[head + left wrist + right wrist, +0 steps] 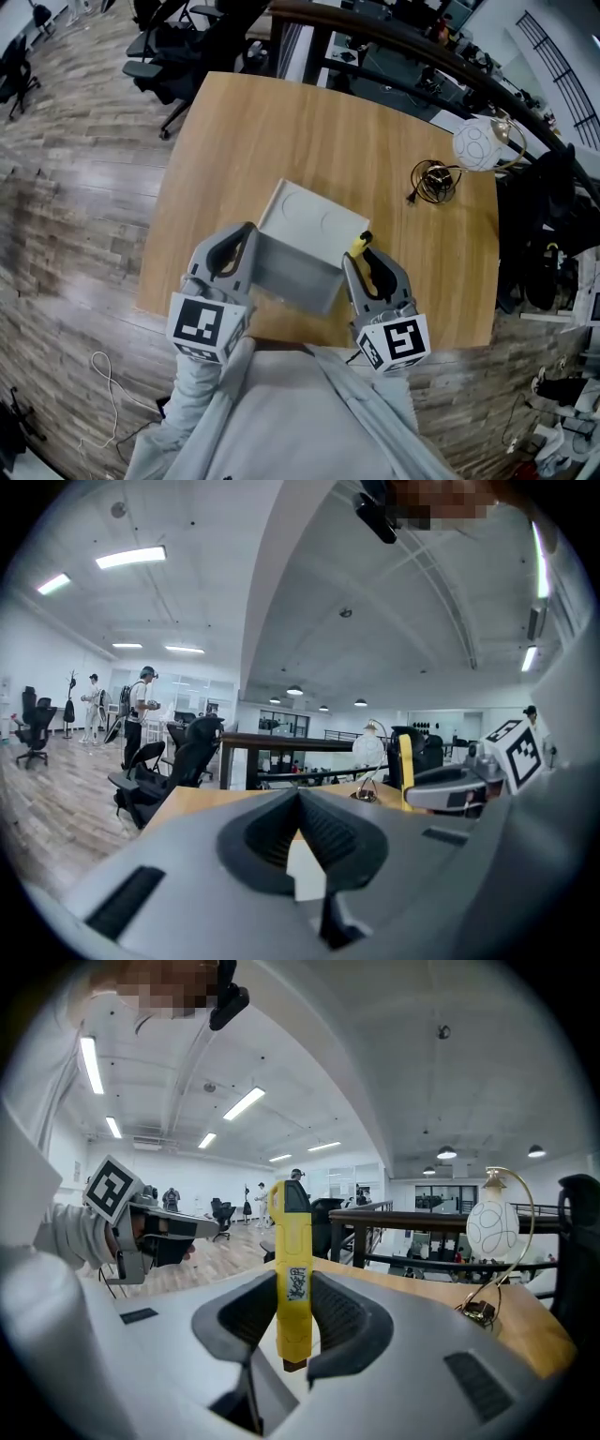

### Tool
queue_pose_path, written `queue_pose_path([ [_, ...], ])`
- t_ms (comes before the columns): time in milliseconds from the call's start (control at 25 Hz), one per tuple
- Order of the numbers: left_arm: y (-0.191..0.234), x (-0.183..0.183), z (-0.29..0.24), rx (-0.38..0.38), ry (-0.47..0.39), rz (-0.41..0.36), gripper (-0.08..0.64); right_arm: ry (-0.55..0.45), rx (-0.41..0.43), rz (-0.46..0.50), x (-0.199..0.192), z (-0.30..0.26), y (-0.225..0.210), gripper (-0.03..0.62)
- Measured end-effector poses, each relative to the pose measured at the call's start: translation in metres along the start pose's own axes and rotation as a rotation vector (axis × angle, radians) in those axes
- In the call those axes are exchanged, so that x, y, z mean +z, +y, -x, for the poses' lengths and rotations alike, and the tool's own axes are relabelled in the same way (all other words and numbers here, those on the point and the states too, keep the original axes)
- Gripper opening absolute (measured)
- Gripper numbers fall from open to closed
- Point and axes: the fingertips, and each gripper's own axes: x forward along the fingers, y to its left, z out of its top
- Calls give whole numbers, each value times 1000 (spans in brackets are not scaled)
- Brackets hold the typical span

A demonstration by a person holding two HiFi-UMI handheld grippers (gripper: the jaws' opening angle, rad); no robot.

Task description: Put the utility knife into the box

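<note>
An open grey box (298,277) sits near the front edge of the wooden table (281,131), with its lid (309,217) leaning back. My left gripper (244,238) is at the box's left wall. In the left gripper view, the jaws of the left gripper (300,803) are closed on a pale sliver of that wall (306,872). My right gripper (362,261) is at the box's right rim, shut on the yellow utility knife (359,246). The utility knife (291,1269) stands upright between the pads, with its black tip pointing up.
A coiled cable with a black plug (431,181) and a white globe lamp (480,145) sit at the table's far right. Office chairs (164,52) stand beyond the far left corner. A dark railing (422,47) runs behind the table.
</note>
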Motion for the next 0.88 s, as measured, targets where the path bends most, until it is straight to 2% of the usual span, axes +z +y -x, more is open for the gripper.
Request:
queue_pose_path([
  [240, 8, -12, 7, 20, 27, 13, 20, 70, 62, 28, -17, -17, 15, 124],
  [880, 27, -37, 11, 30, 67, 32, 20, 354, 229, 106, -109, -64, 63, 124],
])
